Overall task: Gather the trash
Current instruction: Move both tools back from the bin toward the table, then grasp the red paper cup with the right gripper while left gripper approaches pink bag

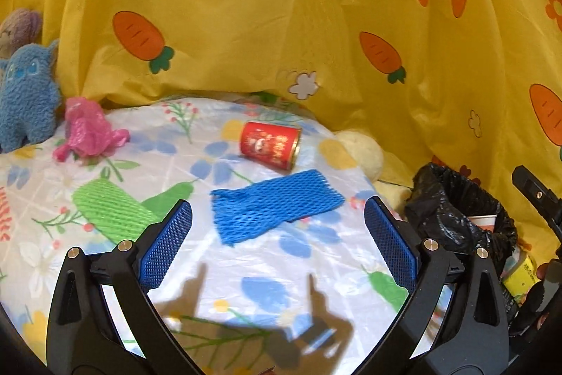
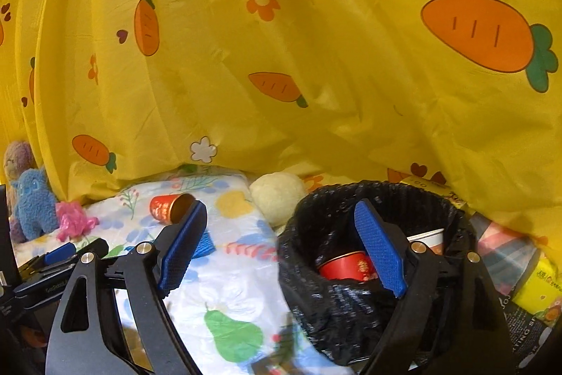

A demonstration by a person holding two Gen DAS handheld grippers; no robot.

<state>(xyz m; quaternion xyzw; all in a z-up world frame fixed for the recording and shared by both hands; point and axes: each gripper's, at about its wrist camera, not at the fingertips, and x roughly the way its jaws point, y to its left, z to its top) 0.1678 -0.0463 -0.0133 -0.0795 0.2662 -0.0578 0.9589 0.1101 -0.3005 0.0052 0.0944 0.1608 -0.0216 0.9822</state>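
Note:
A blue foam net (image 1: 275, 204) lies flat on the flowered cloth just ahead of my left gripper (image 1: 277, 227), which is open and empty above the table. A red cup (image 1: 269, 144) lies on its side behind the net; it also shows in the right wrist view (image 2: 170, 206). A green foam net (image 1: 112, 211) lies to the left, and a crumpled pink bag (image 1: 89, 130) sits at the far left. My right gripper (image 2: 281, 231) is open and empty at the rim of the black-lined bin (image 2: 368, 311), which holds a red cup (image 2: 346, 266) and a white cup (image 2: 426, 239).
A yellow carrot-print curtain (image 1: 281, 6) hangs close behind the table. A blue plush toy (image 1: 28, 97) stands at the far left and a cream plush ball (image 2: 279, 197) sits by the bin. Yellow packages (image 2: 542, 287) lie to the right of the bin.

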